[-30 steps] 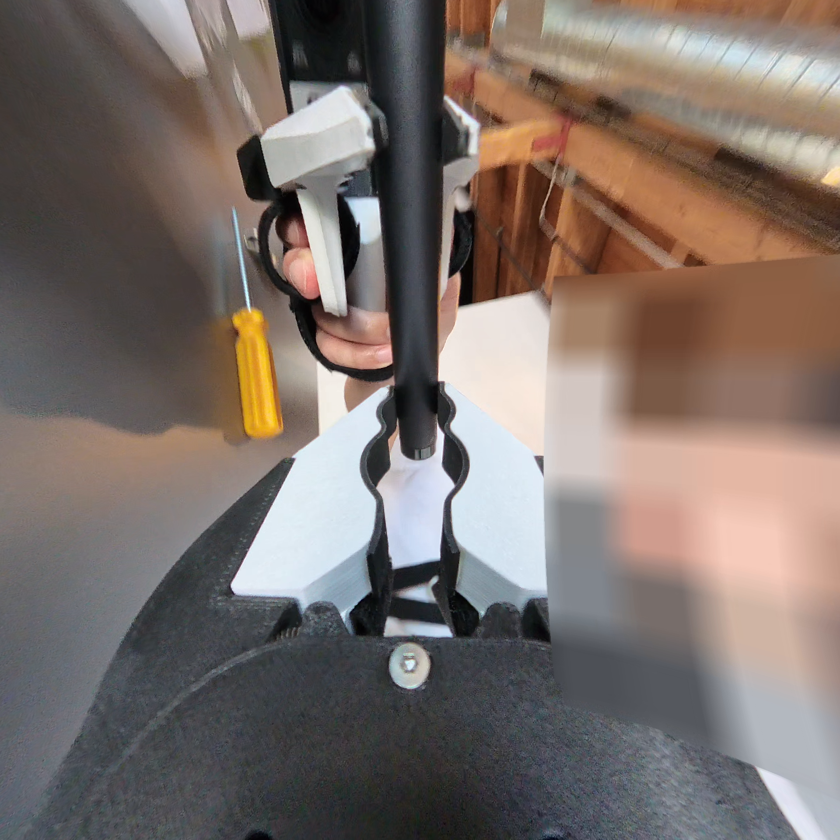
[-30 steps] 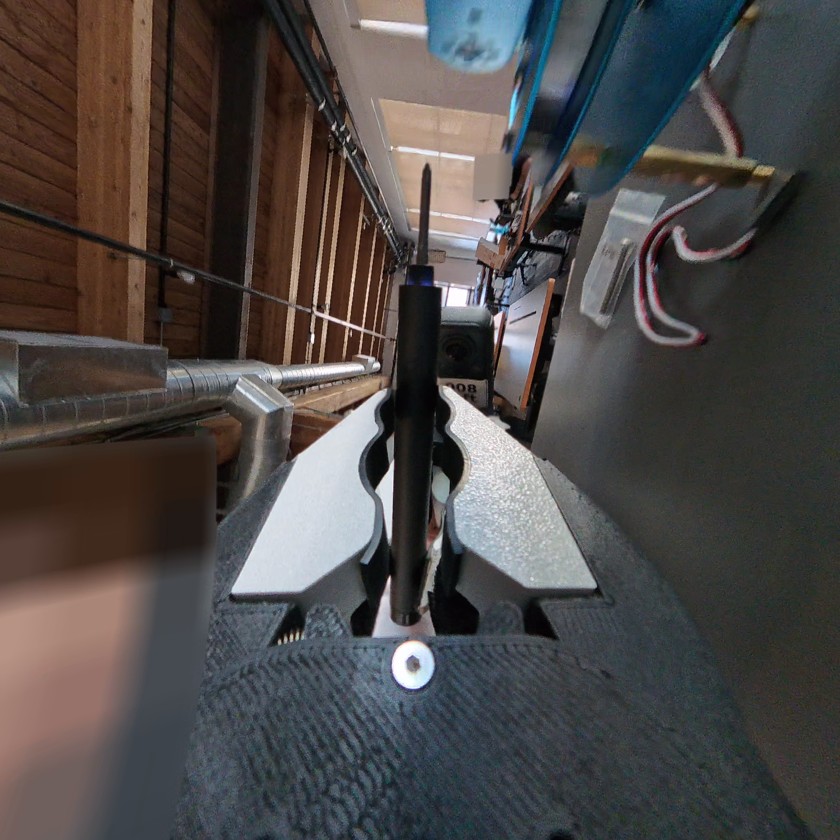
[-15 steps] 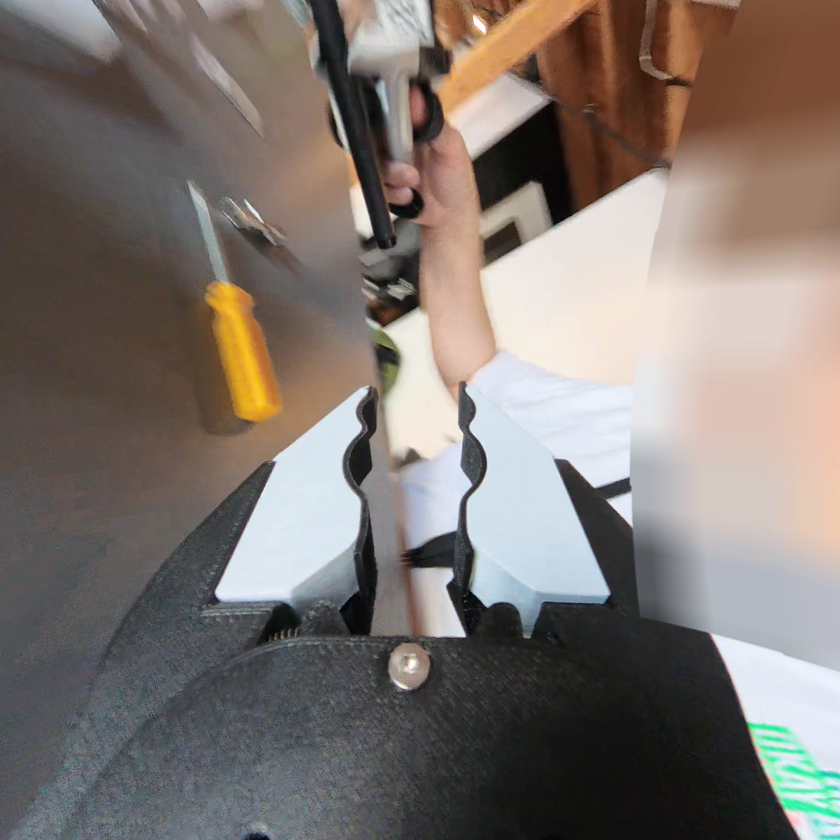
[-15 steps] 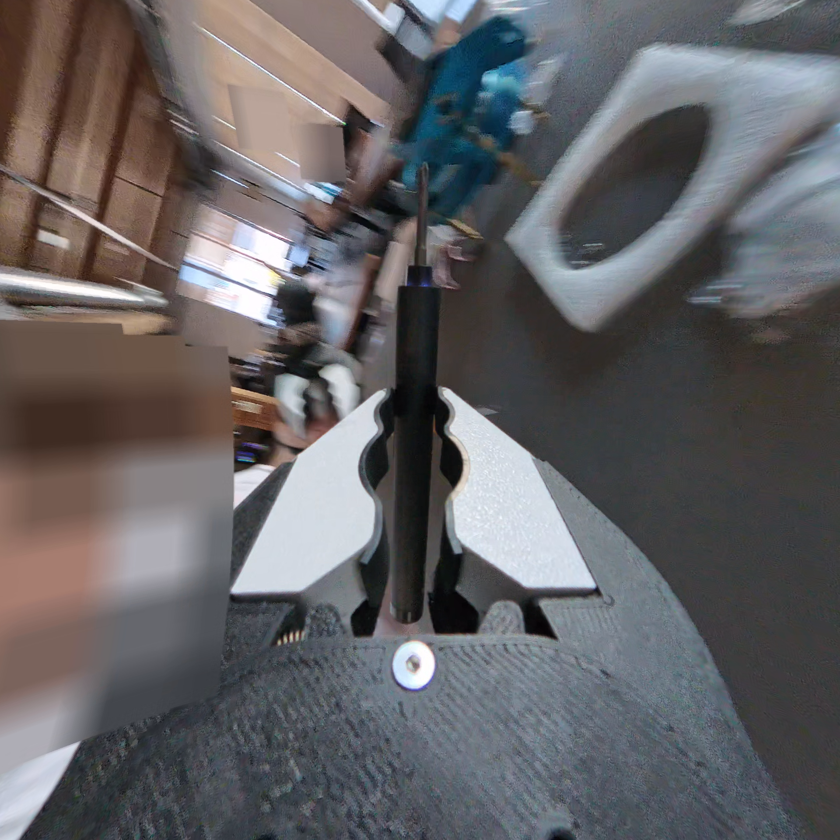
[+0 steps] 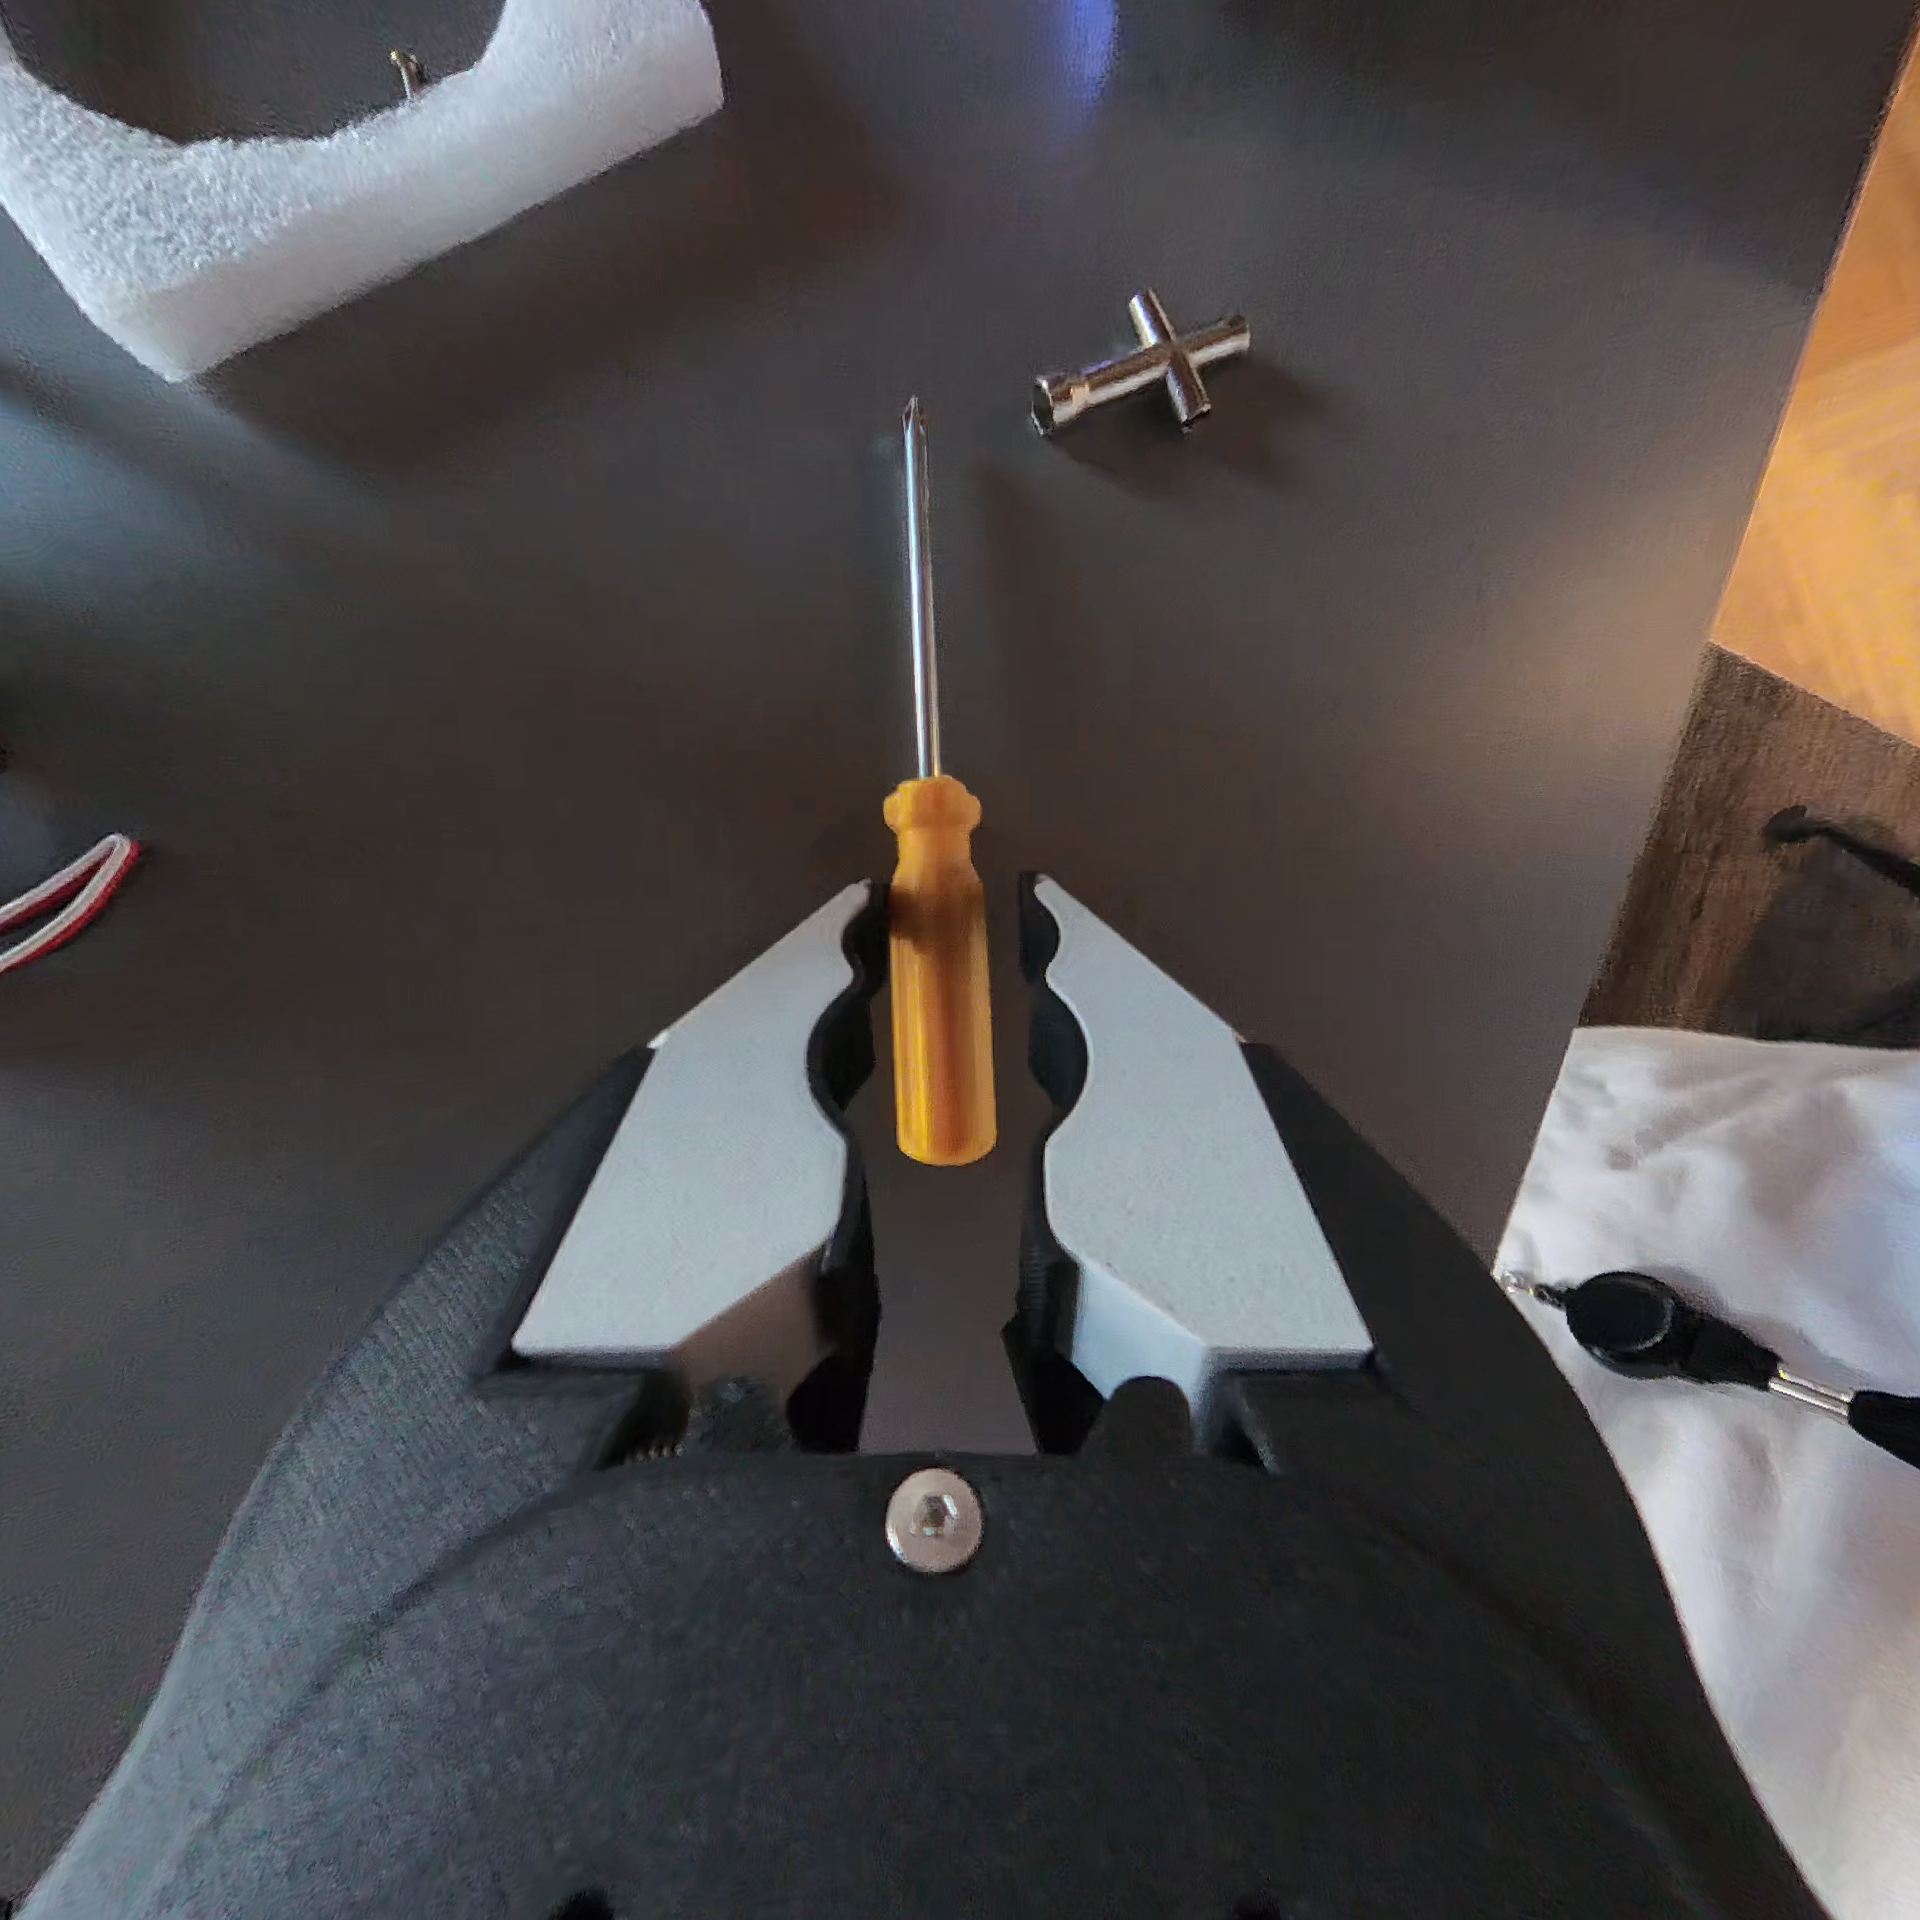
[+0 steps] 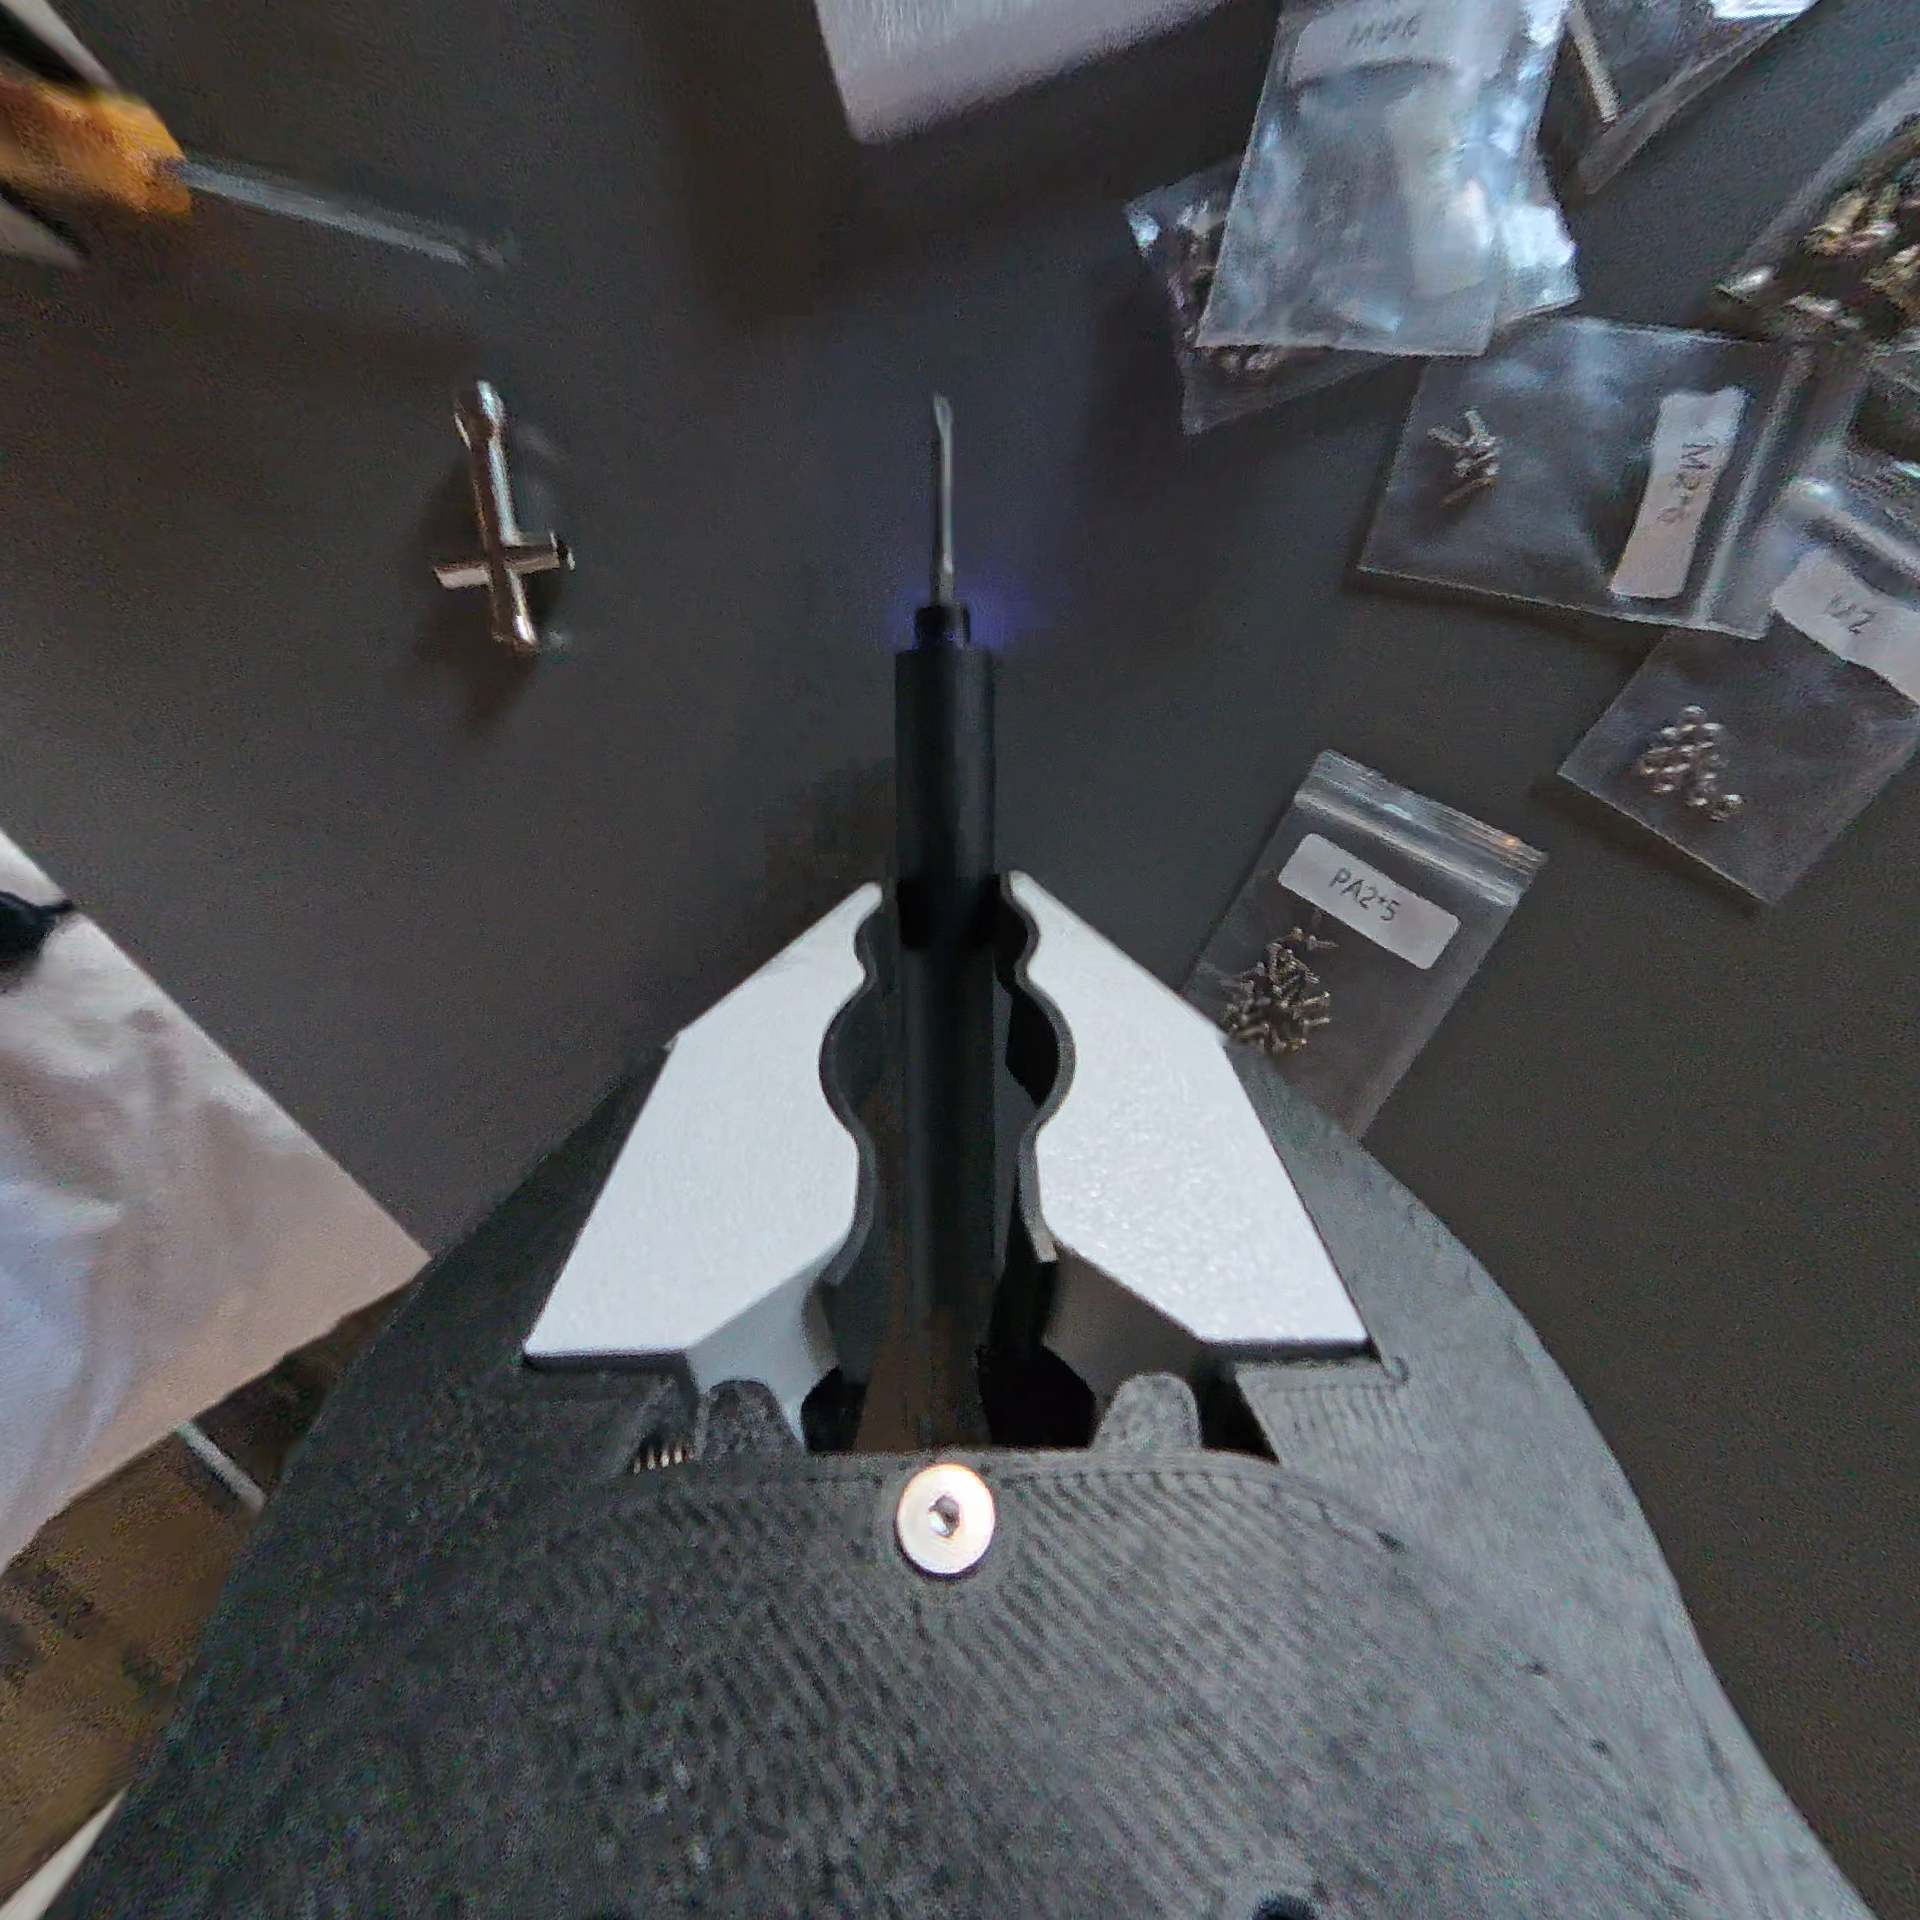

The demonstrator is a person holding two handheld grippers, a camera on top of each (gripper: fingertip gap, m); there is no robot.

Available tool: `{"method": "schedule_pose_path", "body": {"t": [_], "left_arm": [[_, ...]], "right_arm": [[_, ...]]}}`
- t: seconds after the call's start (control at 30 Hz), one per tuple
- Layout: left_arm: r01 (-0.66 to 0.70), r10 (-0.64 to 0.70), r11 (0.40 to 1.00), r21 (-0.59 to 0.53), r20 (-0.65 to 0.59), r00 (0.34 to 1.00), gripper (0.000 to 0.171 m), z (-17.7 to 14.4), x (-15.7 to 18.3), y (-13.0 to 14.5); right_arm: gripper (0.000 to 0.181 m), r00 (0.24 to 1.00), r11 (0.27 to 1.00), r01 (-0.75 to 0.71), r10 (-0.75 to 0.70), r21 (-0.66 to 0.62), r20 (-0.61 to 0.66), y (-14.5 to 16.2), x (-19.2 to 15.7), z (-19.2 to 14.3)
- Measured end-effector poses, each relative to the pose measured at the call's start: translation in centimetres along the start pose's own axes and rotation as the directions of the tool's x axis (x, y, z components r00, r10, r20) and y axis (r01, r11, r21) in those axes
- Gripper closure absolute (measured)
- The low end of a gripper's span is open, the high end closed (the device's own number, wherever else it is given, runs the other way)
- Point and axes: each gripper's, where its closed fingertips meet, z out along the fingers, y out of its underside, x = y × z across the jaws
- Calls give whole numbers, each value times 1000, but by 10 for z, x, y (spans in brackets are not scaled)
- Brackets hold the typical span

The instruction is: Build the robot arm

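Note:
My left gripper (image 5: 945,894) is open, low over the dark table (image 5: 520,675). An orange-handled screwdriver (image 5: 940,987) lies on the table between its fingers, with the shaft pointing away. The left finger is against the handle; the right finger stands apart from it. My right gripper (image 6: 943,894) is shut on a black pen-shaped power screwdriver (image 6: 940,779). Its thin bit (image 6: 943,499) points forward above the table. The orange screwdriver also shows, blurred, at the top left of the right wrist view (image 6: 83,156).
A metal cross wrench (image 5: 1153,369) lies beyond the orange screwdriver, also in the right wrist view (image 6: 504,540). White foam block (image 5: 312,177) is far left. Several clear bags of screws (image 6: 1361,935) lie right. Red-white wires (image 5: 62,894) and a person's white garment (image 5: 1714,1195) border the table.
Both grippers swung from pointing up into the room down to the table. The left gripper let go of the black tool's end, opened, and now straddles the orange handle.

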Motion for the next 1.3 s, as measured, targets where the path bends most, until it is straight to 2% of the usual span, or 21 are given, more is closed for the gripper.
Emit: {"method": "schedule_pose_path", "body": {"t": [0.07, 0.13, 0.2, 0.23, 0.27, 0.3, 0.33, 0.4, 0.47, 0.53, 0.67, 0.7, 0.73, 0.8, 0.87, 0.93, 0.97, 1.07, 1.13, 1.23, 1.3], "left_arm": [[7, -7, 999, -36, -5, 1000, 155, -1, 2, 2], [58, -59, 997, -47, -16, 998, 155, -2, 0, 2], [143, -141, 989, 34, -58, 988, 155, -5, -5, -6], [207, -195, 973, 103, -119, 974, 155, -9, -5, -13], [280, -242, 943, 179, -211, 947, 155, -17, -2, -24], [358, -269, 895, 267, -319, 909, 155, -31, 3, -38], [429, -272, 836, 342, -419, 866, 156, -46, 7, -50], [502, -225, 746, 437, -544, 808, 156, -72, 15, -65], [501, -172, 696, 514, -558, 812, 156, -87, 20, -74], [479, -139, 674, 562, -540, 830, 155, -96, 23, -79], [450, -79, 672, 588, -547, 833, 155, -104, 31, -82], [446, -67, 680, 583, -556, 828, 155, -102, 33, -81], [438, -50, 686, 581, -563, 825, 155, -101, 33, -79], [426, -39, 736, 526, -595, 803, 146, -97, 29, -68], [450, -45, 725, 522, -615, 787, 126, -109, 3, -63], [491, -44, 668, 560, -628, 777, 121, -125, -32, -65], [507, -35, 658, 557, -650, 759, 120, -128, -43, -67], [507, 26, 708, 492, -735, 678, 122, -123, -57, -70], [479, 90, 743, 468, -778, 622, 138, -121, -61, -68], [449, 145, 787, 423, -834, 532, 161, -122, -73, -60], [425, 170, 802, 421, -842, 512, 162, -121, -83, -58]], "right_arm": [[164, 999, 997, 34, -34, 73, -7, -7, -2, 0], [138, 998, 983, 33, -23, 180, -57, -17, 1, -8], [131, 996, 913, 3, 36, 408, -86, -38, -14, -32], [135, 999, 804, -21, 36, 595, -12, -57, -41, -50], [143, 995, 649, -73, 0, 757, 96, -74, -75, -68], [150, 980, 508, -160, -18, 847, 196, -85, -101, -80], [149, 955, 440, -259, -14, 860, 295, -92, -117, -79], [138, 871, 414, -448, 5, 792, 491, -109, -139, -56], [126, 728, 381, -632, -9, 675, 686, -130, -151, -45], [135, 598, 326, -741, -78, 587, 798, -149, -161, -50], [142, 604, 379, -710, -106, 593, 790, -174, -183, -35], [164, 590, 403, -692, -161, 599, 791, -178, -193, -37], [167, 584, 402, -695, -169, 596, 794, -182, -194, -37], [167, 635, 449, -655, -109, 608, 764, -186, -191, -23], [168, 787, 502, -524, -23, 688, 617, -190, -180, -8], [167, 959, 601, -242, 29, 762, 282, -196, -170, 7], [167, 995, 652, -88, 20, 753, 99, -200, -168, 12], [166, 949, 747, 243, -50, 619, -313, -220, -168, 25], [166, 882, 802, 308, -40, 511, -469, -229, -159, 36], [166, 878, 858, 249, -5, 450, -478, -242, -159, 59], [167, 873, 867, 217, 34, 450, -486, -249, -157, 66]]}}
